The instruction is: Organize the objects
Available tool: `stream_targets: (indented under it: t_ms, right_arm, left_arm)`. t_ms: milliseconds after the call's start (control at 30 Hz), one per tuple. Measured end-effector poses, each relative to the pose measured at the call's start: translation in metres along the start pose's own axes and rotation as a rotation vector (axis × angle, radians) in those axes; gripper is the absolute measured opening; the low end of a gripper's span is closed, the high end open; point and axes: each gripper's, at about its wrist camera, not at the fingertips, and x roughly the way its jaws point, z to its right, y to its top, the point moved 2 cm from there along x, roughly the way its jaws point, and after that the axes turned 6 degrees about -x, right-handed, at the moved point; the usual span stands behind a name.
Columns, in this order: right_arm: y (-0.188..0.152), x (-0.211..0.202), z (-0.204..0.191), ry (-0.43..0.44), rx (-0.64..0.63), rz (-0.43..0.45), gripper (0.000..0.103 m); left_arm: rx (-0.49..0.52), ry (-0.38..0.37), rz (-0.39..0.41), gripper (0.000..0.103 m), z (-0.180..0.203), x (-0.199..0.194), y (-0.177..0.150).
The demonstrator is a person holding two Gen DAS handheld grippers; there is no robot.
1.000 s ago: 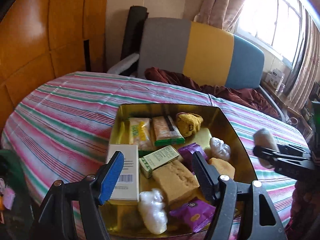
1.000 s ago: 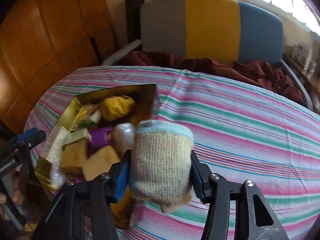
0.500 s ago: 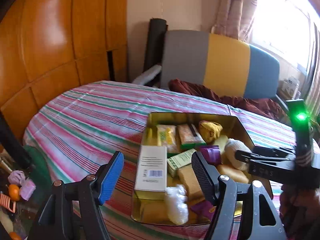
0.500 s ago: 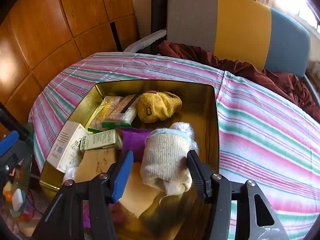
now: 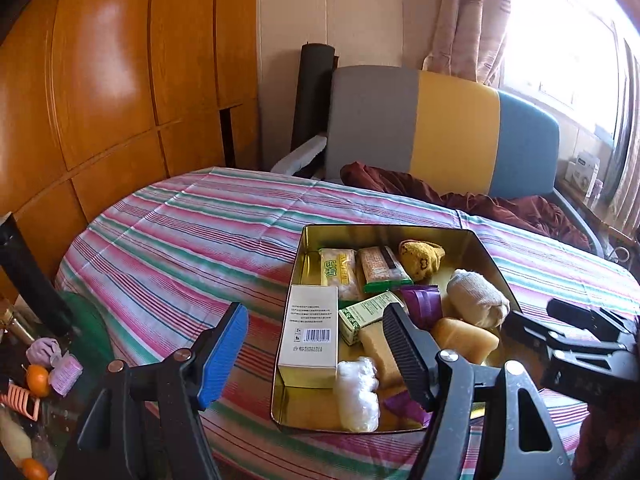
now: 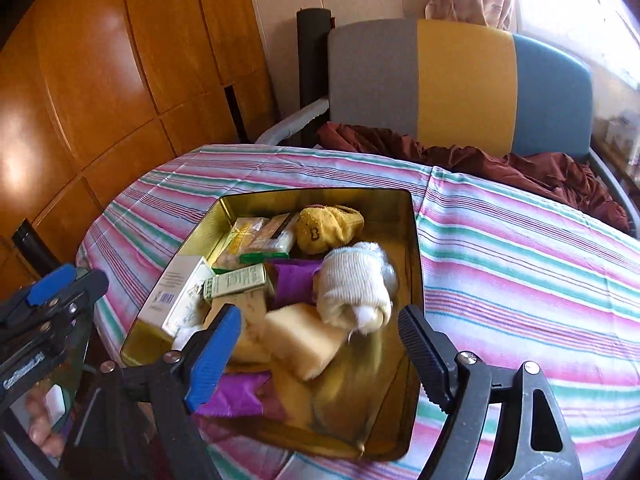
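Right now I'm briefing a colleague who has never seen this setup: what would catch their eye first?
Most striking is the gold tin on the striped tablecloth, packed with small items: a rolled cream sock at its right side, a yellow sock behind it, and a white box at the left. Both the left hand-held gripper and the right hand-held gripper hang open and empty before the tin.

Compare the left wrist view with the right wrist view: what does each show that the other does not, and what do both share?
Only the left wrist view shows the floor clutter with oranges and the barcode face of the white box. Only the right wrist view shows the sock's rolled open end and fingers holding the left tongs. Both show the gold tin on the striped cloth, the yellow plush, the sponge, and open right tongs.
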Motion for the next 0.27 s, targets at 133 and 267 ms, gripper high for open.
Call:
stream_targets:
  t_ms: [133, 267]
  right_arm:
    - [-0.013, -0.009, -0.001, -0.008, 0.009, 0.005, 0.082]
    - [-0.023, -0.013, 0.001, -0.018, 0.022, 0.005, 0.082]
  left_arm:
    - [0.018, -0.003, 0.025, 0.068, 0.004, -0.007, -0.003]
    - [0.023, -0.007, 0.024, 0.068, 0.007, -0.011, -0.003]
